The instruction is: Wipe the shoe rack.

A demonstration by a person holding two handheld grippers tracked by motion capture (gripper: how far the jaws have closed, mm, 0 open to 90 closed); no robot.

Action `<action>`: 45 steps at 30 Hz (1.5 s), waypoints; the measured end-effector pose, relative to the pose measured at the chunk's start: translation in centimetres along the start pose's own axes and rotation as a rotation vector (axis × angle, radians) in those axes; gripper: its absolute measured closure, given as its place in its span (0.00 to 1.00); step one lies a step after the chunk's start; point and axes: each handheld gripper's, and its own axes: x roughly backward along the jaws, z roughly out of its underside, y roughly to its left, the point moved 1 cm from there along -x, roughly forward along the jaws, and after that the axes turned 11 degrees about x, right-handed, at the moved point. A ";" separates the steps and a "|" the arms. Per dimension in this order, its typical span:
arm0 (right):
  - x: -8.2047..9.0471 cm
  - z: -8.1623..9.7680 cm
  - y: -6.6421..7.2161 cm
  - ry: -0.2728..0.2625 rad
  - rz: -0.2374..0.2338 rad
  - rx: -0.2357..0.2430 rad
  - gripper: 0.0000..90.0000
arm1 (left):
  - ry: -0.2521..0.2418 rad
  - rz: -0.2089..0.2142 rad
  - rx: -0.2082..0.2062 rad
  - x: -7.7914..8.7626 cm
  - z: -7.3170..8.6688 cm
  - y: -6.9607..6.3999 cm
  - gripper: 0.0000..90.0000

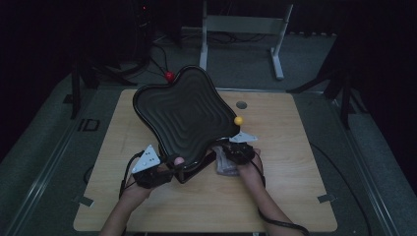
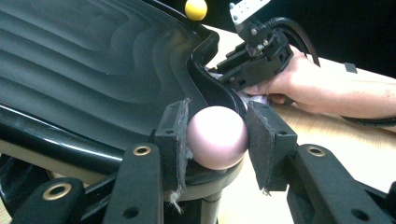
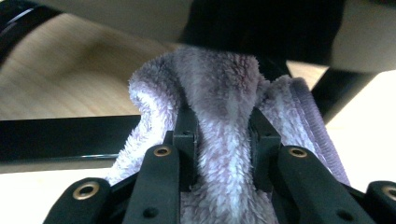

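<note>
A black wavy tray (image 1: 187,113) with a ribbed inside (image 2: 93,60) is tilted up over the wooden table. It carries a red ball (image 1: 169,76) at its far corner and a yellow ball (image 1: 238,120) (image 2: 195,8) at its right corner. My left gripper (image 1: 176,166) (image 2: 217,122) is shut on a pink ball knob (image 2: 217,136) at the tray's near corner. My right gripper (image 1: 230,153) (image 3: 224,126) is shut on a fluffy lilac cloth (image 3: 224,88) (image 1: 223,167), which is pushed against the tray's near right edge from below. In the left gripper view, the right gripper (image 2: 233,77) sits beside that edge.
The wooden table (image 1: 290,167) has a small grey round cap (image 1: 241,104) behind the tray and tape marks at its near corners. A white metal frame (image 1: 275,44) and cables stand on the floor beyond the far edge.
</note>
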 end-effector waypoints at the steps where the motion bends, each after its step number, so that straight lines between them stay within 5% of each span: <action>1: 0.0 -0.1 0.0 -0.002 0.004 0.000 0.78 | 0.000 0.001 0.000 0.0 0.0 0.0 0.67; 7: 0.0 0.3 1.3 -0.027 0.029 -0.010 0.80 | 0.003 -0.009 -0.012 0.0 0.0 -0.1 0.67; 16: 0.6 -0.6 8.2 -0.079 -0.135 0.111 0.80 | 0.002 -0.006 -0.004 0.0 0.0 -0.1 0.67; 19: 0.8 -0.9 9.4 -0.080 -0.168 0.131 0.80 | 0.004 -0.009 -0.007 0.0 0.0 -0.1 0.67; 21: 1.0 -1.2 11.6 -0.092 -0.224 0.164 0.80 | 0.000 -0.008 -0.004 0.0 0.0 -0.1 0.67; 25: 1.3 -1.4 13.1 -0.093 -0.209 0.224 0.80 | 0.001 -0.006 -0.002 0.1 0.0 0.0 0.67; 31: 1.2 -1.2 11.5 -0.081 -0.220 0.229 0.80 | 0.003 -0.005 -0.004 0.1 0.0 0.0 0.67; 45: 0.6 0.9 1.6 0.001 -0.082 0.036 0.80 | 0.002 -0.005 0.001 0.1 0.0 0.0 0.67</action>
